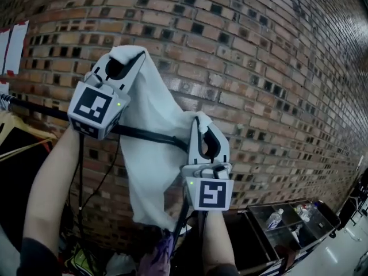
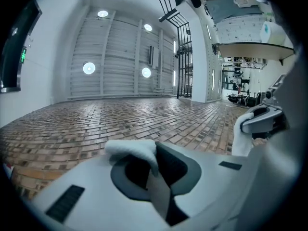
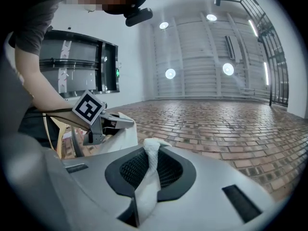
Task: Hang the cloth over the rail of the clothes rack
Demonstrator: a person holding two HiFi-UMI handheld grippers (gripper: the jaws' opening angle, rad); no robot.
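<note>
A white cloth (image 1: 150,154) is stretched between both grippers in front of a brick wall. My left gripper (image 1: 123,61) holds its upper corner high at the left, shut on the cloth (image 2: 137,152). Lower and to the right, my right gripper (image 1: 201,128) is shut on another edge, a strip of cloth (image 3: 151,165) pinched between its jaws. The black rail (image 1: 146,134) runs slanting from the left and crosses in front of the cloth between the two grippers. The rest of the cloth hangs below the rail.
Wooden hangers (image 1: 26,138) hang on the rail at the far left. A black cart (image 1: 287,226) with bottles stands at the lower right. White sheets with red tape (image 1: 14,45) are stuck on the wall. Cables (image 1: 98,183) dangle below my left arm.
</note>
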